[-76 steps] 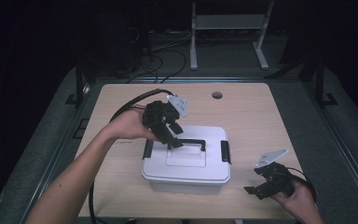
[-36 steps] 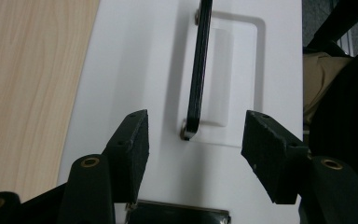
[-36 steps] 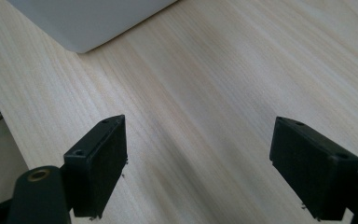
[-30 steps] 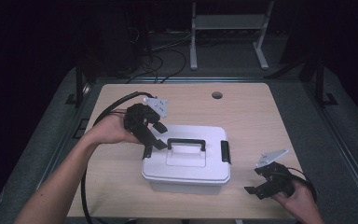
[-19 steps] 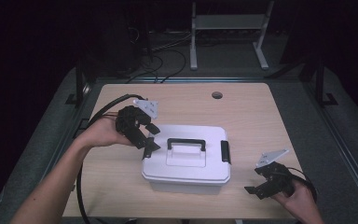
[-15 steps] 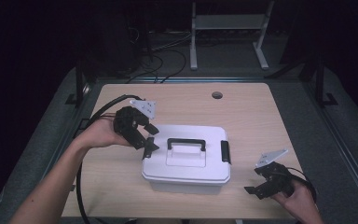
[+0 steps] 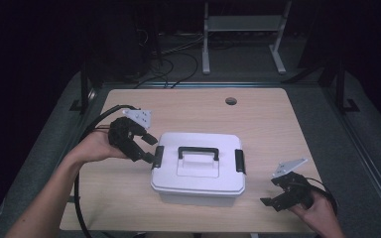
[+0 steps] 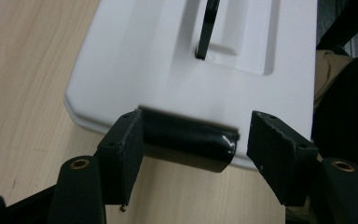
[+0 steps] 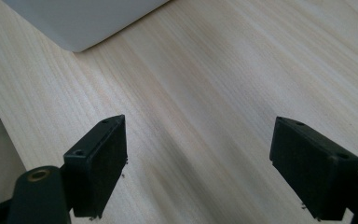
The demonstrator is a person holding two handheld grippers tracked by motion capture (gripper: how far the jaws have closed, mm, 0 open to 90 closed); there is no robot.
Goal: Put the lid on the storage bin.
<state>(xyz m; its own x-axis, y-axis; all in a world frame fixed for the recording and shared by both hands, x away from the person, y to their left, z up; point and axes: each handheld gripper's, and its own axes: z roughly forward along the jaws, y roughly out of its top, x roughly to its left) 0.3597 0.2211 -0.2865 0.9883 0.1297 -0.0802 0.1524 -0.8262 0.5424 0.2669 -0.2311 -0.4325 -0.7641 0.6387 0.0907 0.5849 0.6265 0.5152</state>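
A white lidded box (image 7: pixel 198 176) with a black handle (image 7: pixel 198 150) sits mid-table. It has a black latch at its left end (image 7: pixel 157 156) and another at its right end (image 7: pixel 239 161). My left gripper (image 7: pixel 150 148) is at the left latch (image 8: pixel 186 145), which lies between the open jaws. The jaws have just been opening, and a gap shows beside the right pad (image 8: pixel 275 161). In the left gripper view the lid (image 8: pixel 168 60) and handle (image 8: pixel 207 28) lie beyond. My right gripper (image 7: pixel 270 192) rests open over bare wood near the front right corner; its own view (image 9: pixel 198 163) has nothing between the pads.
The wooden table (image 7: pixel 258 124) has a round cable hole (image 7: pixel 231 101) at the back. A corner of the box (image 9: pixel 84 18) lies ahead of the right gripper. Black cables trail off the left edge (image 7: pixel 87 134). A white stand (image 7: pixel 243 29) is behind the table.
My left hand has moved from the box's handle leftward and slightly down to the left latch. The right hand has stayed where it was.
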